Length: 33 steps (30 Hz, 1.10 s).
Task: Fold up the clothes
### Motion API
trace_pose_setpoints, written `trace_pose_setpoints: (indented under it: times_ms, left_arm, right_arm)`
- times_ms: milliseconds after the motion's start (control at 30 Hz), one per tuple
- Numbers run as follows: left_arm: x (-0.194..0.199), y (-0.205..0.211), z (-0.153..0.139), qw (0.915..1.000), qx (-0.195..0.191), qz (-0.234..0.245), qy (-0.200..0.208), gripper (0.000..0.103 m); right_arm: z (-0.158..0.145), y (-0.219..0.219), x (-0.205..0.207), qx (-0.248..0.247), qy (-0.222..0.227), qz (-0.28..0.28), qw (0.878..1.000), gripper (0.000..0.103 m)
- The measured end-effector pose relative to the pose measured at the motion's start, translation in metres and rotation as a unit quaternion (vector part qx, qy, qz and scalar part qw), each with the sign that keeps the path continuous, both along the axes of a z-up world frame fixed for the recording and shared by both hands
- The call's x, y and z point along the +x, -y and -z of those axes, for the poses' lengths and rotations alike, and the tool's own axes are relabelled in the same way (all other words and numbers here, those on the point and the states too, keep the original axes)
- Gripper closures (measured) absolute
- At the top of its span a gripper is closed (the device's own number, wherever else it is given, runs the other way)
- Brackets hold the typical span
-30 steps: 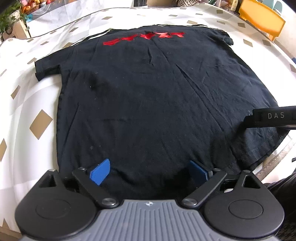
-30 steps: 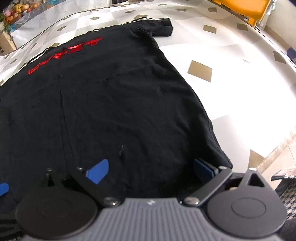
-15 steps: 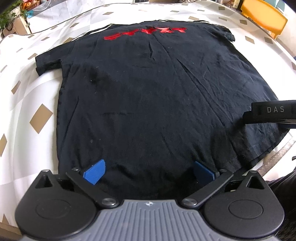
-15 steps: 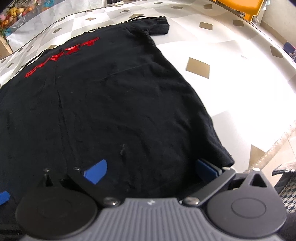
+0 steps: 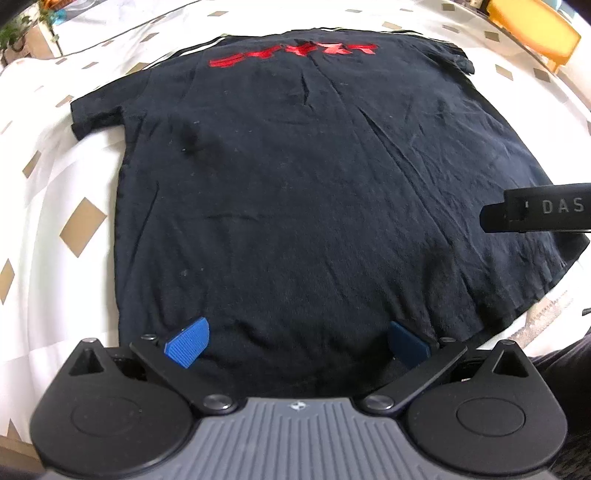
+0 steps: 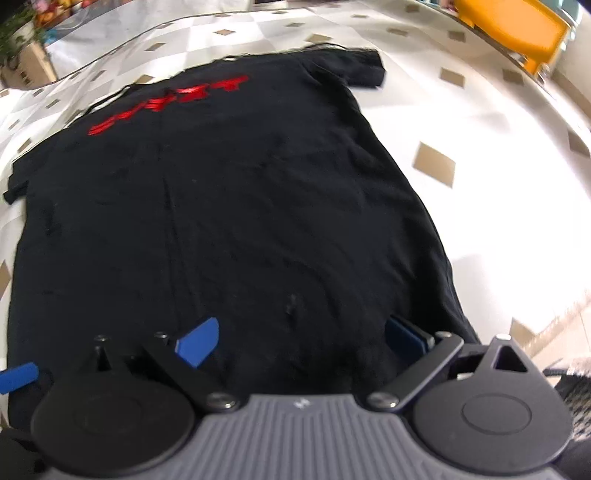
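Observation:
A black T-shirt (image 5: pixel 295 184) with red lettering (image 5: pixel 295 53) near its far end lies spread flat on the table, sleeves out to both sides. My left gripper (image 5: pixel 297 345) hovers over the near hem, open wide, its blue pads apart above the cloth and gripping nothing. My right gripper (image 6: pixel 301 341) stands over the hem's right part of the same T-shirt (image 6: pixel 240 203). Its jaws are closing slightly but stand wide, with only flat cloth below them. The right gripper's black body (image 5: pixel 539 212) shows in the left wrist view. A left blue pad (image 6: pixel 18 376) shows in the right wrist view.
A white tablecloth with tan diamonds (image 5: pixel 55 221) covers the table. Its near right edge (image 6: pixel 546 321) drops off just beside the shirt's corner. An orange chair (image 6: pixel 517 29) stands beyond the far right side. Plants and a shelf (image 6: pixel 22 48) stand at the far left.
The left jaws have spread a little wider. The right gripper has drawn back and up, so more of the shirt and its far left sleeve now show.

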<state>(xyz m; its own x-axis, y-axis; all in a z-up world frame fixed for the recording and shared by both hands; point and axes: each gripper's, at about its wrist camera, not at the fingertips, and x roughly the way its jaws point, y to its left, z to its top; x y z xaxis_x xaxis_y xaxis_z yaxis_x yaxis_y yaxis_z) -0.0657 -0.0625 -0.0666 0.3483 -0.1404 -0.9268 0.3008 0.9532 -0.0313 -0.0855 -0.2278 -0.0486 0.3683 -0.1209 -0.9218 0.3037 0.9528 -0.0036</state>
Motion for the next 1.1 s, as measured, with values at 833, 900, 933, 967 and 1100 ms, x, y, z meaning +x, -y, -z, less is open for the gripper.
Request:
trace_pose_setpoints:
  times_ms: [833, 900, 933, 967, 1100]
  left_arm:
    - [-0.018, -0.009, -0.017, 0.9973, -0.006, -0.073, -0.012, 0.001]
    - [-0.018, -0.008, -0.026, 0.9973, -0.008, -0.073, 0.01, 0.001]
    - [-0.018, -0.007, -0.03, 0.9971, -0.008, -0.072, 0.021, 0.001]
    - [-0.017, -0.007, -0.034, 0.9969, -0.009, -0.072, 0.032, 0.001]
    - [-0.008, -0.006, -0.037, 0.9966, -0.018, -0.07, 0.038, 0.002]
  right_arm:
    - [0.016, -0.009, 0.01, -0.014, -0.007, 0.004, 1.0, 0.018]
    - [0.014, -0.008, 0.012, -0.011, -0.011, 0.008, 1.0, 0.026]
    - [0.012, -0.007, 0.014, -0.004, -0.012, 0.01, 1.0, 0.029]
    - [0.01, -0.005, 0.016, 0.009, -0.011, 0.012, 1.0, 0.03]
    - [-0.002, -0.001, 0.026, 0.047, 0.005, 0.006, 0.999, 0.029]
